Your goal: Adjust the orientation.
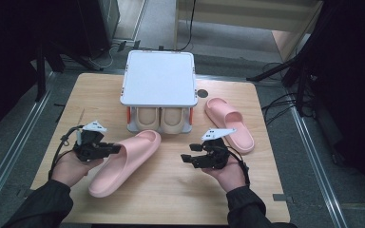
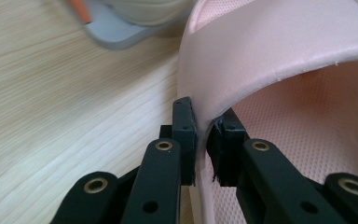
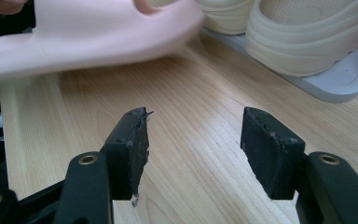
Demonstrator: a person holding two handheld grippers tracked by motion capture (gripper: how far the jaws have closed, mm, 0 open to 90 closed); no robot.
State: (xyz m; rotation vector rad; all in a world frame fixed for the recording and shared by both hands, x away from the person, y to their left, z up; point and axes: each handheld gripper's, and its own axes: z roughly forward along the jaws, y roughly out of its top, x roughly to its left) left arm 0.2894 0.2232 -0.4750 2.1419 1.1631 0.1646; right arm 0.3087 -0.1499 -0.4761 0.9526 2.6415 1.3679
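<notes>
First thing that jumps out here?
The big pink slipper at front left, its strap edge pinched by the left gripper. Behind it, a white-topped shoe rack holds a cream pair, with the second pink slipper to its right. The right gripper hangs open over bare table.

Right gripper [image 3: 193,154]: black jaws apart over light wooden tabletop [image 3: 200,116]. Blurred pink foam slipper [image 3: 88,32], apparently lifted. Cream rubber shoes [image 3: 307,32] on grey shelf [image 3: 335,79].

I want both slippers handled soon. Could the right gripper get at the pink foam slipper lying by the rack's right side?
Probably yes: the right gripper is open and holds nothing, and the pink foam slipper lies just beyond it on bare wooden table.
</notes>
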